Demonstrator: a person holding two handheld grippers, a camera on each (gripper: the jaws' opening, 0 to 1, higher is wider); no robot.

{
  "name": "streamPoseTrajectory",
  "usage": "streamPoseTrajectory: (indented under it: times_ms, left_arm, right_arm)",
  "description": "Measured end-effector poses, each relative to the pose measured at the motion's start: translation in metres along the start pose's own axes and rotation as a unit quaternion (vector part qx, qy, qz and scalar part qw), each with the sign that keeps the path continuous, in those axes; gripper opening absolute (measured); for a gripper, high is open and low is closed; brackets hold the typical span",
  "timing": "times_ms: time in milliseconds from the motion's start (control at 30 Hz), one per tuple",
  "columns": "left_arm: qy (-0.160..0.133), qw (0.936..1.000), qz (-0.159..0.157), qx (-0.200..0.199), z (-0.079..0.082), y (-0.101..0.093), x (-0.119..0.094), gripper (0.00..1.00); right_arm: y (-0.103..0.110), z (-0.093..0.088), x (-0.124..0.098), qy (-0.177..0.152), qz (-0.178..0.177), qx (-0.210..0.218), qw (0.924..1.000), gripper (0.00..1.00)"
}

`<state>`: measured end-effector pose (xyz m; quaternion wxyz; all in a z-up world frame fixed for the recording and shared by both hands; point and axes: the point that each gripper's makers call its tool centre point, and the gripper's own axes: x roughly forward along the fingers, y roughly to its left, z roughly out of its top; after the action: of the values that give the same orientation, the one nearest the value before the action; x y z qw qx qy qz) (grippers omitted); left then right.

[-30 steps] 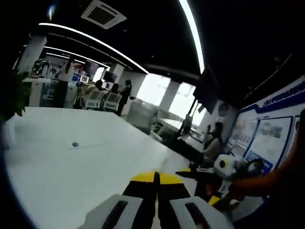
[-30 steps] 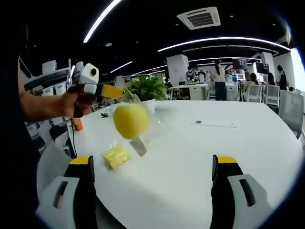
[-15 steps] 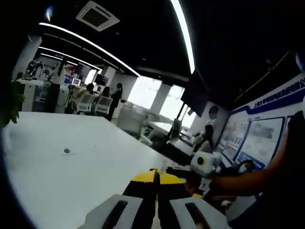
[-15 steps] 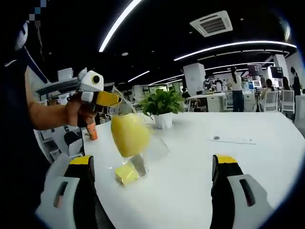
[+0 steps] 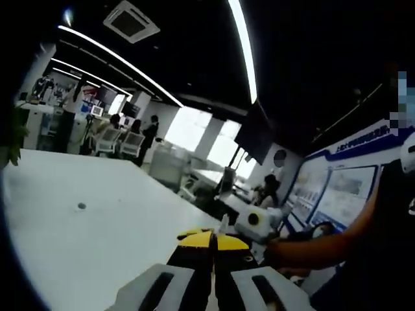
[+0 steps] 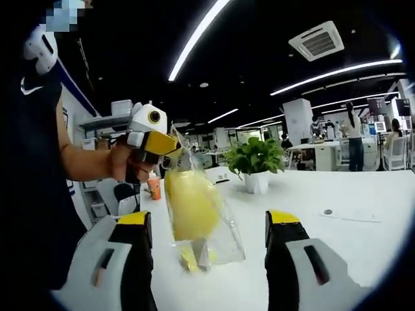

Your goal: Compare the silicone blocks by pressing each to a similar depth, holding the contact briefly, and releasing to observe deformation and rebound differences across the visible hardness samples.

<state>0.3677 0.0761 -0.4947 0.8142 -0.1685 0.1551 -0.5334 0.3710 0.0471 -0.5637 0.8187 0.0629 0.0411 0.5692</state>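
Pinching the clear bag (image 6: 206, 227) by its top, my left gripper (image 6: 170, 144) dangles the yellow block (image 6: 189, 204) above the table (image 6: 337, 240); my right gripper (image 6: 206, 223), jaws spread, should close gently (block centered first).

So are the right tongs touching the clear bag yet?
Apart. In the right gripper view, the right tongs stand open on either side of the clear bag, which hangs from the left tongs, with table visible between each jaw and the bag.
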Motion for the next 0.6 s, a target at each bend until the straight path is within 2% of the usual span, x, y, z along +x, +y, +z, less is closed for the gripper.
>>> streamPoseTrajectory:
  times_ms: [67,167,467,600]
  left_arm:
    - [0.0,1.0,-0.001,-0.002,0.0,0.0,-0.001,0.0]
    - [-0.003,1.0,-0.004,-0.006,0.001,-0.002,-0.002,0.0]
    - [-0.013,0.9997,-0.015,-0.013,0.006,-0.009,-0.003,0.0]
    - [-0.015,0.9997,-0.016,-0.011,0.008,-0.008,-0.003,0.0]
  right_arm:
    - [0.002,0.001,0.002,-0.003,0.006,0.002,1.0,0.55]
    - [0.003,0.002,0.005,-0.008,0.006,0.013,0.9999,0.58]
    - [0.013,0.008,0.01,-0.027,0.032,0.029,0.9987,0.34]
    - [0.018,0.009,0.012,-0.028,0.039,0.034,0.9983,0.3]
